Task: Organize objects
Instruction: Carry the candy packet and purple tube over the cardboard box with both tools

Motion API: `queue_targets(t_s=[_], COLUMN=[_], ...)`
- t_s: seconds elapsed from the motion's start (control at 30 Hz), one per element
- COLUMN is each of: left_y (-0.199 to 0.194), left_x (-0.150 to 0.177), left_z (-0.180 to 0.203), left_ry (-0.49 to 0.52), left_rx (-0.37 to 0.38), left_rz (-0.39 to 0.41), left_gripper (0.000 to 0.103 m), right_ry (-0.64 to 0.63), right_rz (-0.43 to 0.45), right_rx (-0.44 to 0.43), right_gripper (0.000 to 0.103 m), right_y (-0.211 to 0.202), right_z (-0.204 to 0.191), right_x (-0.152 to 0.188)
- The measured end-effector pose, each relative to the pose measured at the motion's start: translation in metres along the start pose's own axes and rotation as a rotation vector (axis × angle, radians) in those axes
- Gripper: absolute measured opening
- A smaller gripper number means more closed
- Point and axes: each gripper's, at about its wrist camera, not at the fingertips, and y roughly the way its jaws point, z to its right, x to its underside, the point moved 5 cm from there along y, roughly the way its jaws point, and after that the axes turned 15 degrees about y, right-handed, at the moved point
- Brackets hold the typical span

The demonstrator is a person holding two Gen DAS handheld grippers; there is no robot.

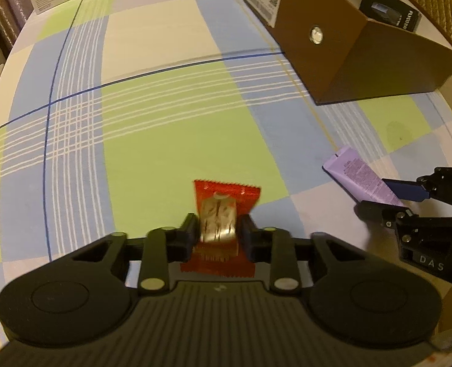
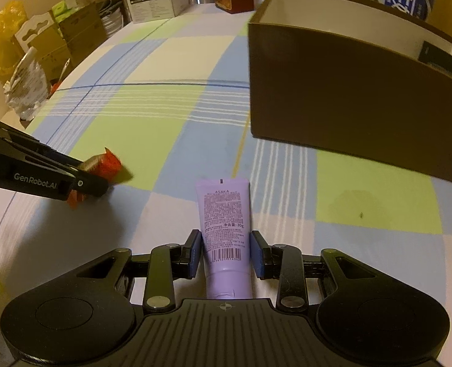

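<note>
We have the left hand-held gripper (image 1: 218, 234) clamped on the red sachet (image 1: 226, 211) and the right hand-held gripper (image 2: 226, 252) part-open astride the purple tube (image 2: 224, 223), which we judge must be squeezed next, then both carried to the brown box (image 2: 348, 91)

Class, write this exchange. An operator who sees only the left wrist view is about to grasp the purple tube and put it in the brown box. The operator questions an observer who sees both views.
Operator: Is the tube centred in the right gripper?
Observer: Yes. It lies midway between the fingers, lengthwise, with its crimped end pointing away.
Operator: I see only the outside of the box. What is it like inside?
Observer: It is open at the top, and its inner walls are white.
</note>
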Motion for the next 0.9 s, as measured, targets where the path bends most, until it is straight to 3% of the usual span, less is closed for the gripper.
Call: queue_targets(t_s=[0.43, 0.9], left_y=[0.0, -0.034], left_x=[0.003, -0.017], left_z=[0.012, 0.03], left_ry=[0.026, 0.037], left_rx=[0.006, 0.023], left_rz=[0.0, 0.09], left_gripper=[0.023, 0.023], right_ry=[0.059, 0.075], right_rz=[0.009, 0.053], right_rx=[-0.008, -0.052], right_gripper=[0.031, 0.031], right_y=[-0.017, -0.041], right_z=[0.018, 0.024], right_x=[0.002, -0.009])
